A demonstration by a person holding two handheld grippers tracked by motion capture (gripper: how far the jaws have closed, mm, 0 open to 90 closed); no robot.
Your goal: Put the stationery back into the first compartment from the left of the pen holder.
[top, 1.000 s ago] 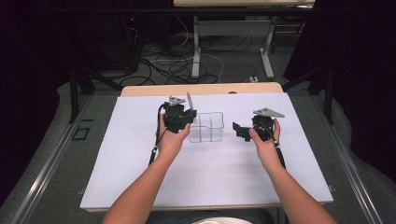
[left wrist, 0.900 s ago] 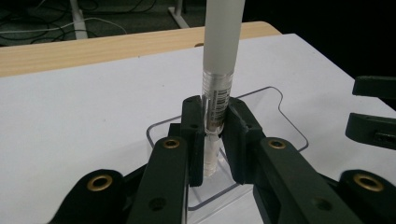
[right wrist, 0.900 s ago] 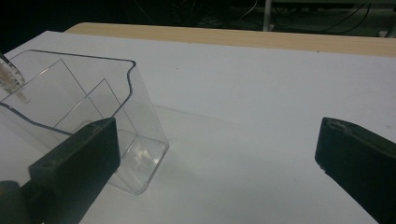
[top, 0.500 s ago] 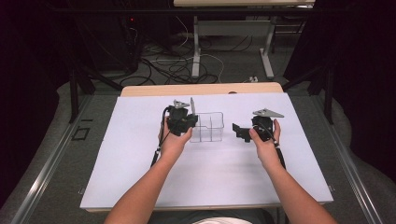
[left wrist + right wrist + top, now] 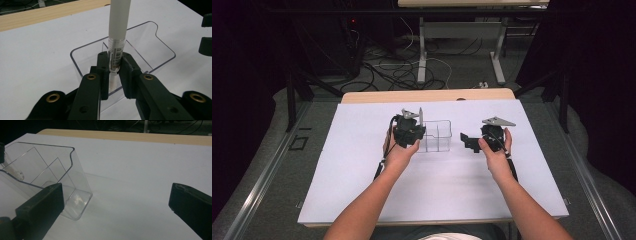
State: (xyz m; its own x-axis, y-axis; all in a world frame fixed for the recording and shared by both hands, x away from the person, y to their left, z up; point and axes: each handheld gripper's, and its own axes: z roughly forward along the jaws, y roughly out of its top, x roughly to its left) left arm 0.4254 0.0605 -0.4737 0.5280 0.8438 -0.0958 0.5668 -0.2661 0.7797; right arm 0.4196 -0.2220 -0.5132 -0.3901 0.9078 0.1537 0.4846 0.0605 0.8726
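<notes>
Even overhead light brightens the white table cover [image 5: 362,165], surroundings stay dark, and close gripper views blur softly.

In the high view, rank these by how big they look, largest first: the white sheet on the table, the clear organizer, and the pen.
1. White sheet, by far the largest.
2. Clear organizer.
3. Pen, a thin upright sliver held by the left hand-held gripper; partly hidden, so its full length is unsure.
</notes>
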